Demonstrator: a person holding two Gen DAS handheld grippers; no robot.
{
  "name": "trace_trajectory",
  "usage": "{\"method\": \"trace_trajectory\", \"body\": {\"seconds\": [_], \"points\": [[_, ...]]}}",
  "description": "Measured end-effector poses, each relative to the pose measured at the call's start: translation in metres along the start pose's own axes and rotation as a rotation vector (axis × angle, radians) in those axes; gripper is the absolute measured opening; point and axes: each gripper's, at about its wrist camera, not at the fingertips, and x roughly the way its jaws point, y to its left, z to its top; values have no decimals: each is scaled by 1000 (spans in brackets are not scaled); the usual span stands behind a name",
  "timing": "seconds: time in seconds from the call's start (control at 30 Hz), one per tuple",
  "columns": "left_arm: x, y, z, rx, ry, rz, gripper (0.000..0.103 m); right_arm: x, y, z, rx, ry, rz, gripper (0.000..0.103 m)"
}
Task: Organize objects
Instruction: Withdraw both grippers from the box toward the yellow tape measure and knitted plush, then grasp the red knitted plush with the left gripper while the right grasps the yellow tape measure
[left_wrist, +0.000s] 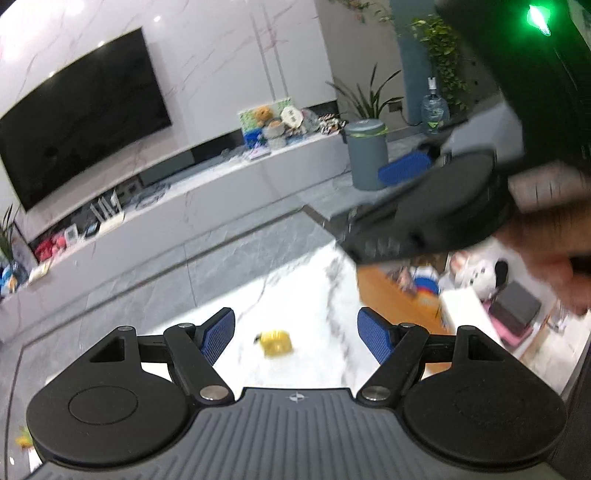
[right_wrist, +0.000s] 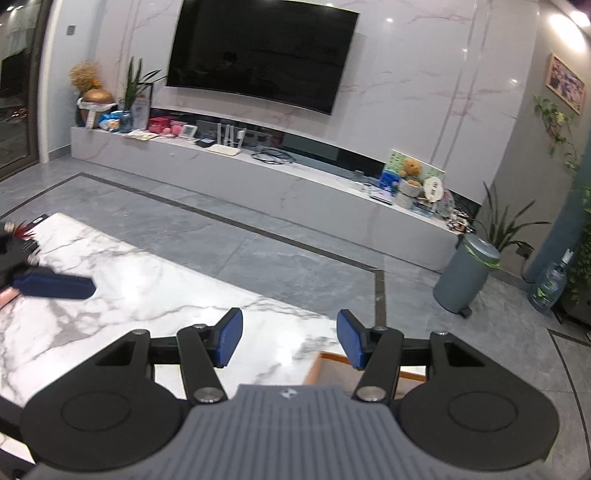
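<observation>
Left gripper (left_wrist: 295, 338) wide, empty; right gripper (right_wrist: 290, 338) parted, empty, over table (right_wrist: 147, 291) edge.

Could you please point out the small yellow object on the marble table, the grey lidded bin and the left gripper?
small yellow object (left_wrist: 276, 343): left wrist view, its middle.
grey lidded bin (right_wrist: 466, 275): right wrist view, its side wall.
left gripper (left_wrist: 295, 334): left wrist view, midway between fingertips.

Both wrist cameras looking forward and downward from close above the marble table (right_wrist: 110, 266), both facing the wall television (left_wrist: 81, 125), sharing the grey bin (right_wrist: 467, 269).
</observation>
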Motion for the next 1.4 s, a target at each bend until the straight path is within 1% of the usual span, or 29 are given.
{"method": "trace_trajectory", "body": {"seconds": [0.1,0.2,0.27,0.43,0.5,0.53,0.63,0.7,0.73,0.8,0.87,0.9,0.93,0.97,1.0,1.1,1.17,1.3,1.4], "points": [[0,9,-28,-14,47,-14,89,3,19,-4,-9,11,20,59],[0,7,-68,-24,141,-68,88,9,36,-11,-16,27,47,59],[3,5,-94,-20,202,-89,87,15,48,-17,-29,41,62,59],[4,-10,-153,-88,319,-115,86,36,66,-33,-22,78,88,59],[2,-17,-173,-114,368,-137,86,49,71,-39,-22,98,97,59],[0,-20,-185,-121,390,-155,86,54,73,-42,-24,107,98,59],[2,-39,-205,-109,452,-185,86,71,81,-46,-19,129,103,59],[4,-46,-213,-106,482,-200,86,80,85,-48,-12,139,114,59],[1,-50,-223,-123,493,-199,86,83,88,-49,-12,142,118,59],[5,-50,-227,-183,532,-221,86,89,94,-52,-15,147,125,59],[10,-50,-237,-268,597,-261,87,97,98,-54,-17,154,132,59],[14,-51,-242,-296,633,-268,87,101,99,-55,-18,158,133,59],[16,-55,-249,-301,656,-264,86,104,100,-56,-18,161,136,59],[18,-59,-253,-294,668,-252,83,107,101,-56,-15,164,139,59],[20,-61,-255,-292,674,-236,83,111,101,-57,-10,166,143,59],[26,-65,-259,-347,681,-210,84,122,104,-59,-4,176,156,59],[31,-68,-262,-384,702,-192,85,130,106,-61,-10,183,159,59],[38,-76,-271,-389,720,-161,85,147,103,-66,-10,202,156,59],[42,-76,-276,-416,727,-134,86,162,99,-67,-2,214,155,59]]}}
